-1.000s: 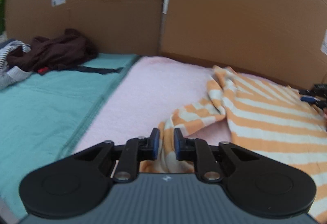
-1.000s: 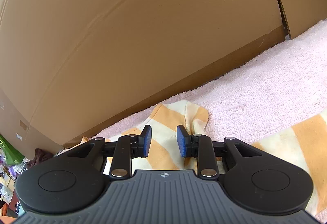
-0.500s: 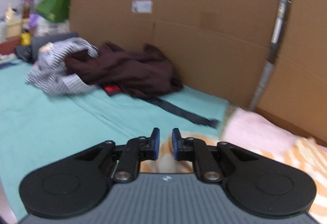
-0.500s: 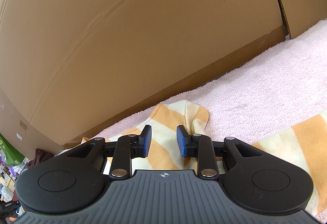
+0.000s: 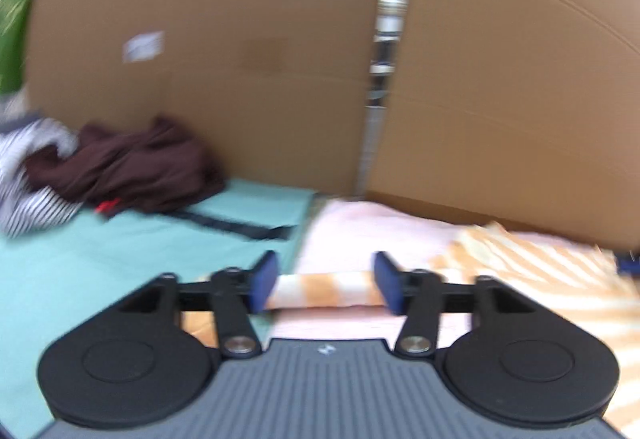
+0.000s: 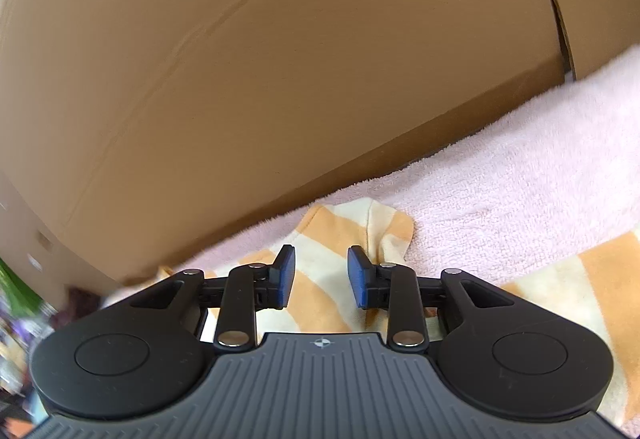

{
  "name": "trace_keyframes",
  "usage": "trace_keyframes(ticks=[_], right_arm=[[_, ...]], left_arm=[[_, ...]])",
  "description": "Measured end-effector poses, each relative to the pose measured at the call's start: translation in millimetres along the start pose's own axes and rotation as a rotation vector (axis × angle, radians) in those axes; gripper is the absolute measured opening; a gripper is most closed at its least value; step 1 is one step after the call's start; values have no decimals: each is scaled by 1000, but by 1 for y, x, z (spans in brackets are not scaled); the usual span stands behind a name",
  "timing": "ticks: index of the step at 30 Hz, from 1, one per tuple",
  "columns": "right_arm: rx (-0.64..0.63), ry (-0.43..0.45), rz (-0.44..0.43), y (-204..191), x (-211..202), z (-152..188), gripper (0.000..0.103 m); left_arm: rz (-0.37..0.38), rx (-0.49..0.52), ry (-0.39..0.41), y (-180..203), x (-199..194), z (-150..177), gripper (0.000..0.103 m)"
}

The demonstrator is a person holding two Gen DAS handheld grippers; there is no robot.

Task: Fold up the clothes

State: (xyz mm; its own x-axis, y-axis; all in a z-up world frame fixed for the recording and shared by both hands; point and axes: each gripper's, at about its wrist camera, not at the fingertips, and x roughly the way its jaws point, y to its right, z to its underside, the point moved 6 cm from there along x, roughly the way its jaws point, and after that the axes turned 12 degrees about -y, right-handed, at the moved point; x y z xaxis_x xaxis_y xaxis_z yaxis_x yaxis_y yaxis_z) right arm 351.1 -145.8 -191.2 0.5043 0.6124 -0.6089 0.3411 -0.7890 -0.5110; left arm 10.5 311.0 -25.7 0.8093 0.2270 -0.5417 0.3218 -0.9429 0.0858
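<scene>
1. While your left tongs point(image 5: 325, 283) hang low over the seam where teal meets pink, their blue pads stand wide apart, having just been opening; a rolled strip of the orange-and-cream striped garment point(image 5: 520, 271) lies between them, and neither pad presses on it.
2. Your right tongs point(image 6: 320, 276) have parted a little in the last moment and now stand partly open. A corner of the striped garment point(image 6: 344, 227) lies under the gap, flat and ungripped; the pads close on nothing.
3. The striped garment is soft knit with broad bands, spread across the pink towel point(image 6: 520, 159), a nubbly terry surface. Its far corner reaches close to the cardboard wall point(image 6: 280, 59).
4. Left of the towel lies a smooth teal sheet point(image 5: 100, 259). On it, well apart from the striped garment, sit a crumpled dark brown garment point(image 5: 128, 167) and a bunched black-and-white striped shirt point(image 5: 32, 167), touching each other.
5. A flat black strap point(image 5: 240, 225) trails from the brown heap toward the towel's edge.
6. The left view is blurred; fine detail there cannot be confirmed.
</scene>
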Motion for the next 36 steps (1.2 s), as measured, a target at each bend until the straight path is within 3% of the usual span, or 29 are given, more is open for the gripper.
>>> trace_keyframes(ticks=[4, 8, 12, 14, 16, 18, 19, 21, 24, 28, 29, 31, 32, 34, 36], right_arm=[[-189, -80, -41, -87, 13, 6, 35], [-340, -168, -40, -169, 59, 25, 34], [-403, -226, -49, -223, 115, 38, 35], [-434, -262, -54, -244, 137, 44, 43], [-496, -254, -27, -263, 153, 51, 45], [-580, -244, 34, -280, 164, 58, 30], [-624, -225, 84, -284, 167, 59, 10], [-671, -190, 150, -290, 172, 58, 4], [-612, -159, 167, -284, 179, 48, 3], [-548, -124, 138, -279, 180, 46, 5], [-512, -118, 129, -276, 174, 44, 10], [-439, -83, 20, -275, 148, 43, 19], [-403, -65, -39, -274, 135, 42, 29], [-415, -143, -160, -280, 126, 53, 37], [-444, -231, -228, -283, 130, 68, 36]], left_arm=[[44, 33, -41, 15, 26, 7, 57], [99, -24, -63, 15, 46, 9, 38], [112, -69, -133, 9, 62, 12, 37], [114, -114, -200, 4, 72, 16, 37], [128, -138, -217, 2, 77, 18, 37], [133, -141, -216, 1, 77, 19, 37], [139, -146, -215, 1, 77, 19, 37], [162, -166, -211, -2, 77, 20, 40], [198, -210, -203, -9, 77, 21, 41], [212, -232, -185, -12, 74, 20, 44], [221, -242, -160, -14, 69, 20, 44], [239, -269, -96, -22, 54, 21, 49], [229, -273, -84, -27, 43, 25, 53], [208, -281, -61, -38, 21, 32, 53], [130, -275, -50, -51, -2, 42, 56]])
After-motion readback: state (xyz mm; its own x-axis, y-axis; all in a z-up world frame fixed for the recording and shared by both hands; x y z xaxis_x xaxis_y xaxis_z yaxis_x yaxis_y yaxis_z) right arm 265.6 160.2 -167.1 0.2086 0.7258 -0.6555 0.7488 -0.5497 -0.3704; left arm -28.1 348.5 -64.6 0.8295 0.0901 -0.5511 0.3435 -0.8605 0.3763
